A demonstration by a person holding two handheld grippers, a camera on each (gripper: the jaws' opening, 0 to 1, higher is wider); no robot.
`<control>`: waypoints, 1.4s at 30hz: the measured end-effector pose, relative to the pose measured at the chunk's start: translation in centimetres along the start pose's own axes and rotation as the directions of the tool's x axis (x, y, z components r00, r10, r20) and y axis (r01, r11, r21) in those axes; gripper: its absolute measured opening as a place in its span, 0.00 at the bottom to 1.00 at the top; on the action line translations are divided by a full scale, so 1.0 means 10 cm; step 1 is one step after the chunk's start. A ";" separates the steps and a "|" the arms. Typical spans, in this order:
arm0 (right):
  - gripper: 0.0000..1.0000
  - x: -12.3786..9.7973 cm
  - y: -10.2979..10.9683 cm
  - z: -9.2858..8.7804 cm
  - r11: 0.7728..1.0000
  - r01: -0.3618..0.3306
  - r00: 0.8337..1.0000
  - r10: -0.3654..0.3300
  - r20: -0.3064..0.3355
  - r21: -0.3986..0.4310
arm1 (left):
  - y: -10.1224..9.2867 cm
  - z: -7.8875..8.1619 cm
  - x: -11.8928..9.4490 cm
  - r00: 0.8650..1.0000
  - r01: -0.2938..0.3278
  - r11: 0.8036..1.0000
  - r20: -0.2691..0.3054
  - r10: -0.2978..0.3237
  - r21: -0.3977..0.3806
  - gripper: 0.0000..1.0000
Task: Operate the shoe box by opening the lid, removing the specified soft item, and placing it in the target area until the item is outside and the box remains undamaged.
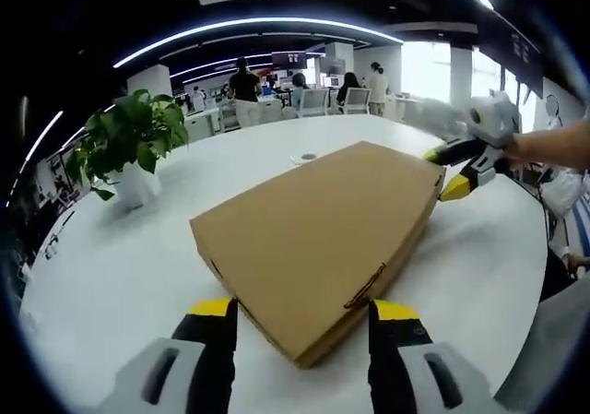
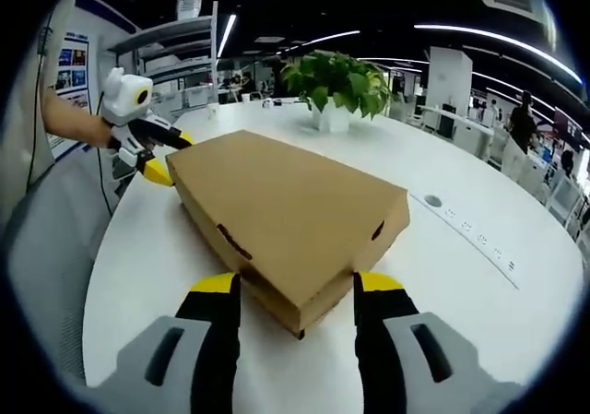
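Shoe box (image 1: 318,239) shut, contents hidden; distant people (image 1: 245,89) too small to tell; plant (image 2: 336,82) pot partly hidden

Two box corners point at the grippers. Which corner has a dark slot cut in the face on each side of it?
The corner between the right gripper jaws: slots mark both faces of the cardboard box. By the left gripper, slots show too.

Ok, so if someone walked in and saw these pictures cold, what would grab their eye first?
First the closed brown cardboard shoe box lying flat on the white round table, with a gripper at each end: the left gripper with open jaws at one corner, the right gripper likewise at the opposite corner. Next the leafy green potted plant standing on the table beyond the box.
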State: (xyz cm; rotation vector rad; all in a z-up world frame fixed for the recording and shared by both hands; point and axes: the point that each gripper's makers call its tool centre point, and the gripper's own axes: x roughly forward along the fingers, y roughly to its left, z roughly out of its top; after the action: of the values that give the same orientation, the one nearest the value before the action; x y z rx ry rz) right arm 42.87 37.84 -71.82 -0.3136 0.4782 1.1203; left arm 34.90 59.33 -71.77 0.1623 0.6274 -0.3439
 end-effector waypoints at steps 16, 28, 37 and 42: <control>0.45 0.01 0.06 0.00 0.998 0.063 0.997 -0.061 -0.041 0.032 | 0.04 -0.01 -0.02 0.999 0.037 0.999 -0.003 -0.037 0.010 0.56; 0.47 0.00 0.34 -0.02 0.994 0.103 0.992 -0.100 -0.073 0.030 | 0.10 -0.10 -0.13 0.999 0.045 0.998 -0.020 -0.044 0.032 0.55; 0.46 -0.01 0.62 -0.02 0.991 0.129 0.987 -0.125 -0.097 0.038 | 0.18 -0.21 -0.27 0.996 0.078 0.995 -0.046 -0.075 0.067 0.55; 0.47 0.00 0.79 -0.01 0.988 0.137 0.986 -0.130 -0.101 0.066 | 0.19 -0.27 -0.36 0.995 0.083 0.993 -0.054 -0.079 0.085 0.54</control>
State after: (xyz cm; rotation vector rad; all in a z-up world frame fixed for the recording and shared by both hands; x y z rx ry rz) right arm 35.57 40.99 -71.92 -0.3327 0.5742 0.9580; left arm 31.38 62.73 -71.68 0.2303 0.6709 -0.4468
